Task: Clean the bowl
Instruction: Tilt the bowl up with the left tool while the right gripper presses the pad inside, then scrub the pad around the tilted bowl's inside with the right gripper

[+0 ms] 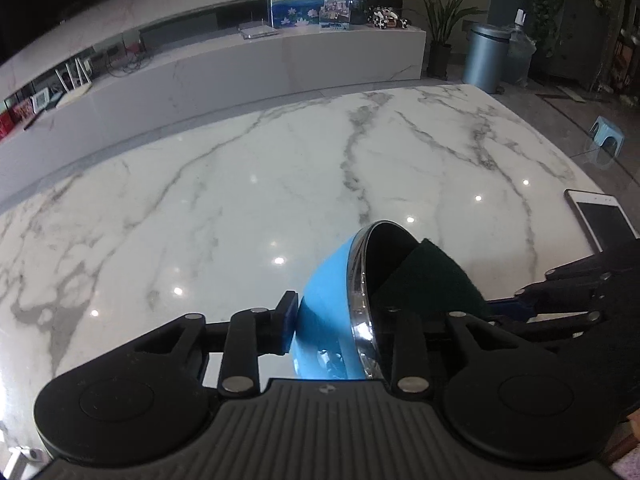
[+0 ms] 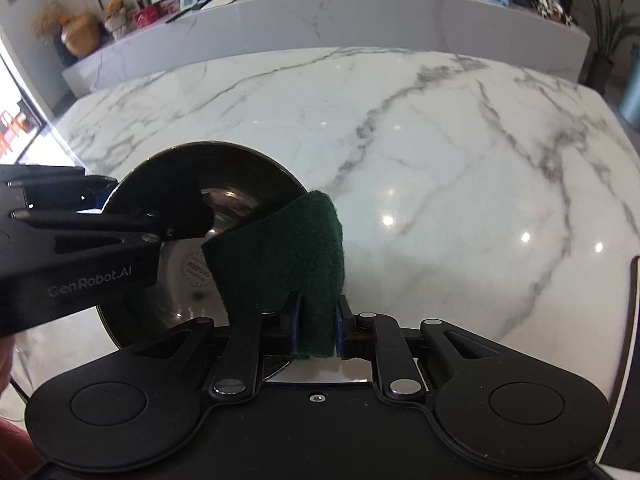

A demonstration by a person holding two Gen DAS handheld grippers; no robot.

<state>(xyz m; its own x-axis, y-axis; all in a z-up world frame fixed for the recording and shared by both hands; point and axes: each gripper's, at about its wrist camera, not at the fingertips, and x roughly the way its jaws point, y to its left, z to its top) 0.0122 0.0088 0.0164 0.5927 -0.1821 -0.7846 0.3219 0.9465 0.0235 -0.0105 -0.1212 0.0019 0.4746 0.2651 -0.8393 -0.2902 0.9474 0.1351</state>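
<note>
The bowl (image 1: 324,312), blue outside and steel inside, was held tipped on its side above the marble desk (image 1: 240,200), at the lower centre of the left wrist view. The left gripper (image 1: 340,320) was clenched on the bowl's wall, one blue pad (image 1: 289,322) being pressed against the outer surface and the other finger lying inside the rim. In the right wrist view, the bowl's opening (image 2: 200,248) was seen at the left of the frame, facing the camera. The right gripper (image 2: 316,330) was closed on a folded green scouring pad (image 2: 288,256), whose free end was laid against the bowl's interior near the rim. A phone (image 1: 602,220) was seen lying on the desk at the right edge of the left wrist view.
</note>
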